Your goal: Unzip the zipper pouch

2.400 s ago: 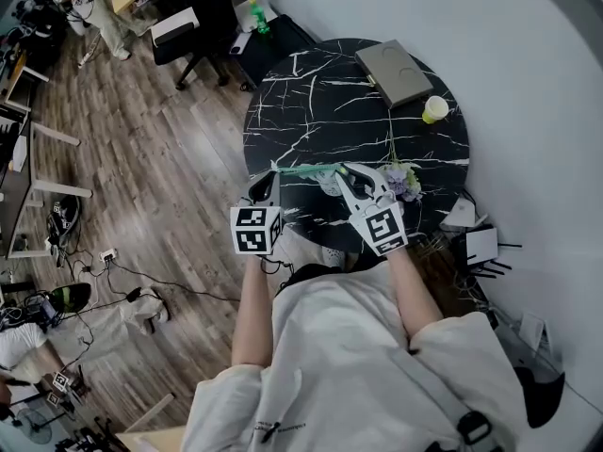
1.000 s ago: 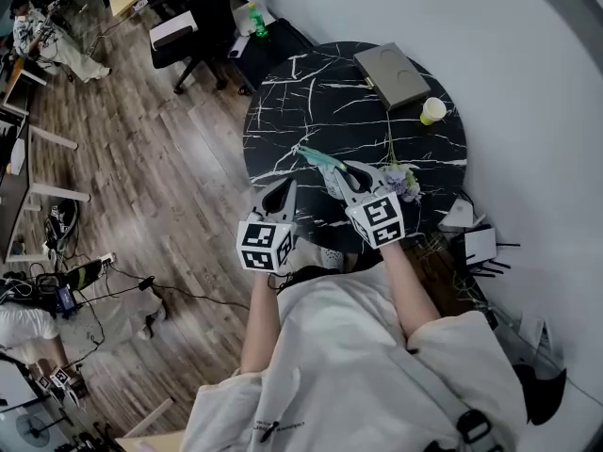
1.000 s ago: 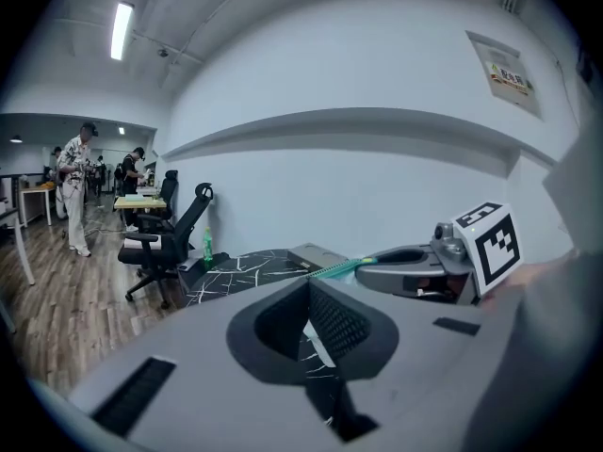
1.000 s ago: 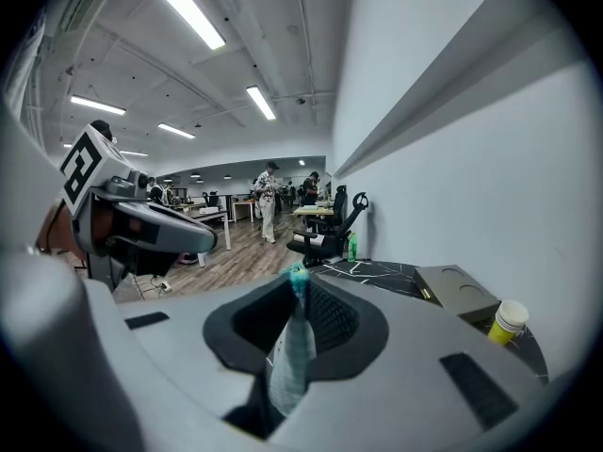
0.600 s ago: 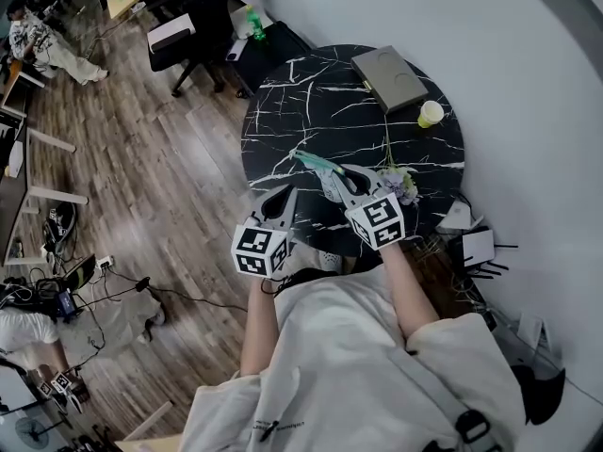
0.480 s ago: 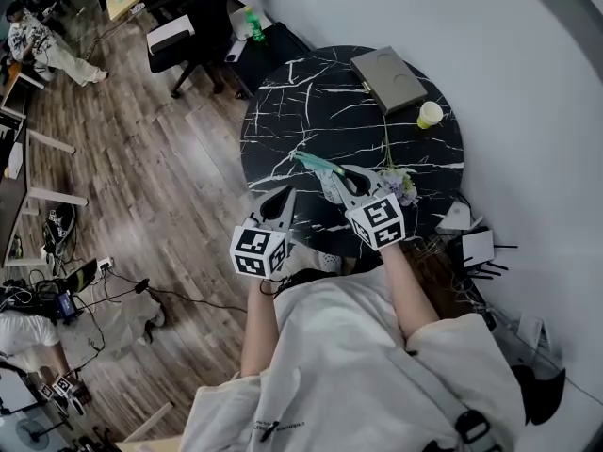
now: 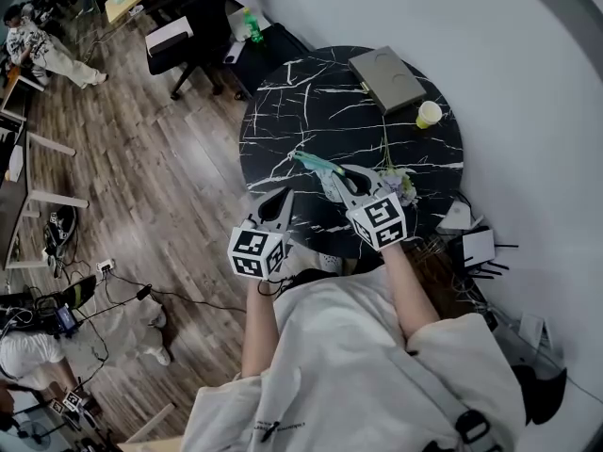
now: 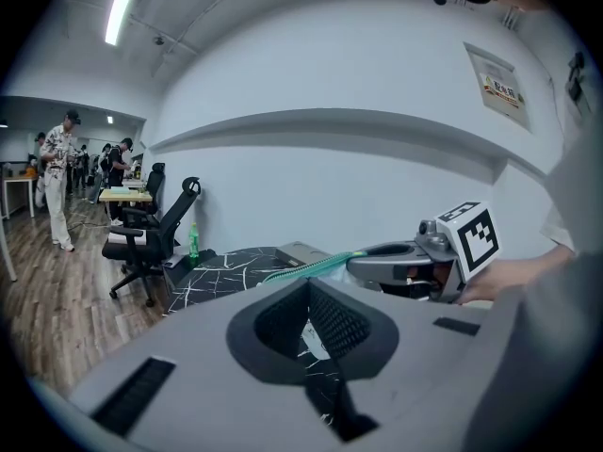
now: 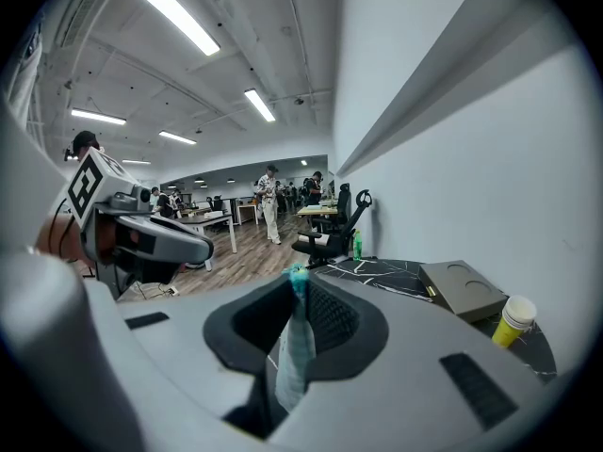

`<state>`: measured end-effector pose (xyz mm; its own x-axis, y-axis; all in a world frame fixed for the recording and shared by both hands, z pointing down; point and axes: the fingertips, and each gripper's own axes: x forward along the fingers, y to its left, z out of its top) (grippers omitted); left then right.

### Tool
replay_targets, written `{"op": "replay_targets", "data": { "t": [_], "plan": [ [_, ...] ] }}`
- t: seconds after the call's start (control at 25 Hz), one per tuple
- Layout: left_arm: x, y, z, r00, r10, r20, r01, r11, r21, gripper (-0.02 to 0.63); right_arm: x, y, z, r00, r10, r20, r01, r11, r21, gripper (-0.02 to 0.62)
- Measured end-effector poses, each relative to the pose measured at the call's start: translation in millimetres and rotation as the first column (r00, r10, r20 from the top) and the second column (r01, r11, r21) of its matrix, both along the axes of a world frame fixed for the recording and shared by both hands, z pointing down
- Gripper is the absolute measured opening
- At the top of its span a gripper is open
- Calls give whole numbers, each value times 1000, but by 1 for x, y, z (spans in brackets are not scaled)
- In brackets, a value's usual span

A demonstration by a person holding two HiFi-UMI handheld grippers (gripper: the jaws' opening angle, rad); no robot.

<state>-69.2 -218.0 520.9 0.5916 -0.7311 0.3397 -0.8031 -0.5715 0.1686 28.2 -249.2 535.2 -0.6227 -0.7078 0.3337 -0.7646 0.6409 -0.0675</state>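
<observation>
In the head view, the teal zipper pouch hangs over the near part of the round black marble table, with my right gripper shut on one end of it. The right gripper view shows the pouch standing edge-on between the closed jaws, its teal zipper end on top. My left gripper is shut and empty, off the table's near left edge, a short way from the pouch. The left gripper view shows the pouch's zipper edge running out from the right gripper.
A flat grey box and a yellow cup sit at the table's far side. A small bunch of flowers lies right of my right gripper. Beyond the table stands a black office chair. The wall is close on the right.
The pouch was first stretched between both grippers. The left one has let go and drawn back toward the person. The right gripper still holds the pouch, which now points away to the left.
</observation>
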Motion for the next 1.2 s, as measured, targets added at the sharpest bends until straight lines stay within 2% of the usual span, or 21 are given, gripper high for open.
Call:
{"op": "replay_targets", "data": {
  "t": [1.2],
  "plan": [
    [0,-2,4,1000,5,-10,-5,1000,-17,21,-2,1,-4,1000,-7,20,7,1000,14,49]
  ]
}}
